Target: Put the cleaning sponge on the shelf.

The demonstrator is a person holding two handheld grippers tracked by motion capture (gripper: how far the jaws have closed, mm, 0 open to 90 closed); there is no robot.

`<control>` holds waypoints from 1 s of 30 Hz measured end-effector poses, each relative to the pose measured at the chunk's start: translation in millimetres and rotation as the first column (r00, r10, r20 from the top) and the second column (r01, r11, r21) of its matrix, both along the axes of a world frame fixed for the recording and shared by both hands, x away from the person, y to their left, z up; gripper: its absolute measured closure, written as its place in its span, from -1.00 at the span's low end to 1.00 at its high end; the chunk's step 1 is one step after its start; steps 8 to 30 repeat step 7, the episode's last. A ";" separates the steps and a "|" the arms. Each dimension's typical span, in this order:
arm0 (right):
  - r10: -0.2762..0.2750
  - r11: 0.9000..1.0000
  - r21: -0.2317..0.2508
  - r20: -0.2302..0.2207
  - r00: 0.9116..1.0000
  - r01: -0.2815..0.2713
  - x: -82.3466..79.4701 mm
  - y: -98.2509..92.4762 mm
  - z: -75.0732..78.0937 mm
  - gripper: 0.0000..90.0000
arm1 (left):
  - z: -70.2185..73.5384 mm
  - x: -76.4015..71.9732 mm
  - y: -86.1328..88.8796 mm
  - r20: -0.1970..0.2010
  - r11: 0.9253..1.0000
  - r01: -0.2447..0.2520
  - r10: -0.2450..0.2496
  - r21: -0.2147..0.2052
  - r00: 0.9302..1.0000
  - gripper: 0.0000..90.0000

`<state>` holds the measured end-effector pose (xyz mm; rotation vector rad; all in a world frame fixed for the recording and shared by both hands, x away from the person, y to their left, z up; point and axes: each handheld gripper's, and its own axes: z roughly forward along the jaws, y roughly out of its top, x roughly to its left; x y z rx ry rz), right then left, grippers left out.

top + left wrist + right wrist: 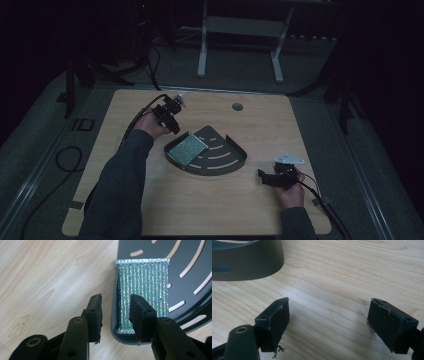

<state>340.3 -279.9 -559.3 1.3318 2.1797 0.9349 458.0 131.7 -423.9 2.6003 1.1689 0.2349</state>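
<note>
A dark quarter-round tray [235, 162] with curved slots lies mid-table. In its left corner rests a green and silver scouring pad [187, 149]. My left gripper [174, 127] hovers just off the tray's upper left edge. In the left gripper view its jaws [116, 303] stand open above the tray's corner rim, with the pad [145, 285] ahead of them and touching neither pad face; the tray floor [190, 262] spreads to the right. My right gripper [262, 175] sits low on the table at the tray's lower right. Its jaws [329, 310] are wide open over bare wood, with the tray wall [249, 262] ahead.
The wooden table [210, 210] has a round cable hole [237, 106] near its far edge. A cable trails from each gripper off the table sides. A white desk frame [240, 30] stands on the floor beyond.
</note>
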 end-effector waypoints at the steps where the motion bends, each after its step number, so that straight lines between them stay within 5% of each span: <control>1: 0.000 1.000 0.000 0.000 1.000 0.000 0.0 0.0 0.0 -0.61 | 1.6 -1.7 3.7 0.007 1.000 -0.012 0.013 -0.027 1.000 0.36; 3: 0.000 1.000 0.000 0.000 1.000 0.000 0.0 0.0 0.0 -0.61 | 2.8 -5.9 11.8 0.041 0.996 -0.057 0.060 -0.070 0.997 0.30; 7: 0.000 1.000 0.000 0.000 1.000 0.000 0.0 0.0 0.0 -0.61 | -1.9 -19.2 24.8 0.106 0.990 -0.105 0.115 -0.091 0.988 0.21; 30: 0.000 1.000 0.000 0.000 1.000 0.000 0.0 0.0 0.0 -0.61 | -1.9 -19.2 24.8 0.106 0.990 -0.105 0.115 -0.091 0.988 0.21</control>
